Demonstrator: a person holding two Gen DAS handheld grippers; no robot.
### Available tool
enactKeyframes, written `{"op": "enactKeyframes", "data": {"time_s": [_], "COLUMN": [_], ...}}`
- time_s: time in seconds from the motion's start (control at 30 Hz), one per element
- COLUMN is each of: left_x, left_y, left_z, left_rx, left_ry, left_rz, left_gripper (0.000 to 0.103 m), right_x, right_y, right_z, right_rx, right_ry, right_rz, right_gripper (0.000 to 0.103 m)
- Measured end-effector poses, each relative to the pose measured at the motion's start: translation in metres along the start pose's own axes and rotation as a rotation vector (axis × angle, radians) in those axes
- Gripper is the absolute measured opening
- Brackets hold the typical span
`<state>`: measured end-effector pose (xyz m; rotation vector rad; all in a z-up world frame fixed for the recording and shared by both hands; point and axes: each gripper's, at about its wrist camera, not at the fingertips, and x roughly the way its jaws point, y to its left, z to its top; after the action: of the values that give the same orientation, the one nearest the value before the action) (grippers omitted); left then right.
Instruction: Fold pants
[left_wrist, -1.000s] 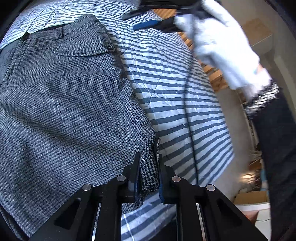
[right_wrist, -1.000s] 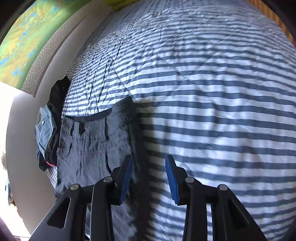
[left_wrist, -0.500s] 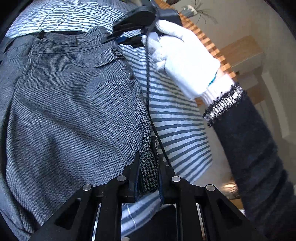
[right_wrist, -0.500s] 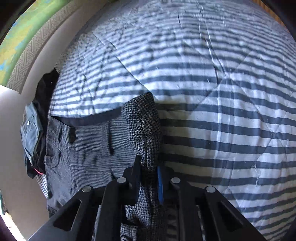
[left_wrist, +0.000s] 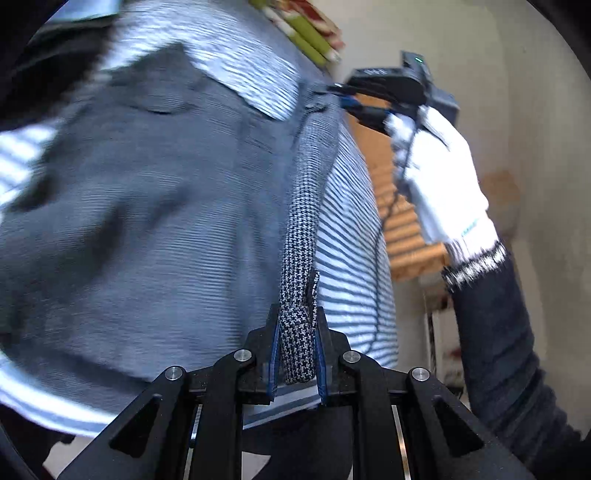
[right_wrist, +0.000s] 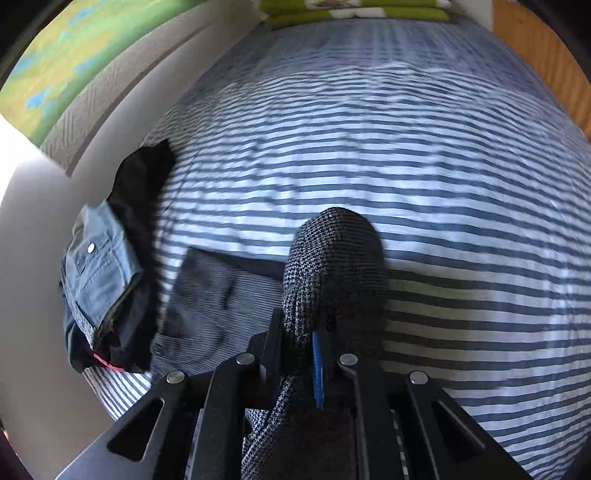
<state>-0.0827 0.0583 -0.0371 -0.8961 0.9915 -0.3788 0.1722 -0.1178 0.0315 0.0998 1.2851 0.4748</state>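
Under my grippers is a bed with a blue-and-white striped cover (right_wrist: 424, 155), lightly wrinkled, stripes running across the right wrist view. The grey houndstooth pants (left_wrist: 155, 206) lie spread on it, waistband end toward the far side in the left wrist view; one edge of them is lifted off the cover. At the bed's left edge by the wall I see a folded light-blue denim piece (right_wrist: 98, 280) sitting on top of a black garment (right_wrist: 142, 177); both just beside the pants, touching or not I can't tell. At the head end, green patterned pillows or folded bedding (right_wrist: 354, 11), stacked. Left view is motion-blurred.
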Motion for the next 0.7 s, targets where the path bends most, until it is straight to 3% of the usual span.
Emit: {"op": "enactKeyframes", "data": {"time_s": [0.13, 0.27, 0.43, 0.5, 0.7], "left_x": [-0.031, -0.07, -0.096, -0.116, -0.126], "left_y": [0.048, 0.088, 0.117, 0.115, 0.108], "left_z": [-0.005, -0.012, -0.016, -0.024, -0.033], "left_rx": [-0.102, -0.148, -0.204, -0.214, -0.18], "left_ry": [-0.039, -0.078, -0.098, -0.108, -0.112], "left_rz": [-0.002, 0.015, 0.03, 0.037, 0.102], "left_gripper": [0.016, 0.016, 0.016, 0.016, 0.016], "right_x": [0.038, 0.074, 0.115, 0.128, 0.155], "right_y": [0.073, 0.114, 0.143, 0.151, 0.16], "right_z": [0.004, 0.004, 0.003, 0.005, 0.008], "right_rx": [-0.057, -0.085, -0.088, -0.096, -0.084], "right_ry": [0.025, 0.058, 0.104, 0.114, 0.132], "right_rz": [-0.033, -0.056, -0.065, -0.077, -0.087], "right_gripper": [0.012, 0.012, 0.012, 0.012, 0.012]}}
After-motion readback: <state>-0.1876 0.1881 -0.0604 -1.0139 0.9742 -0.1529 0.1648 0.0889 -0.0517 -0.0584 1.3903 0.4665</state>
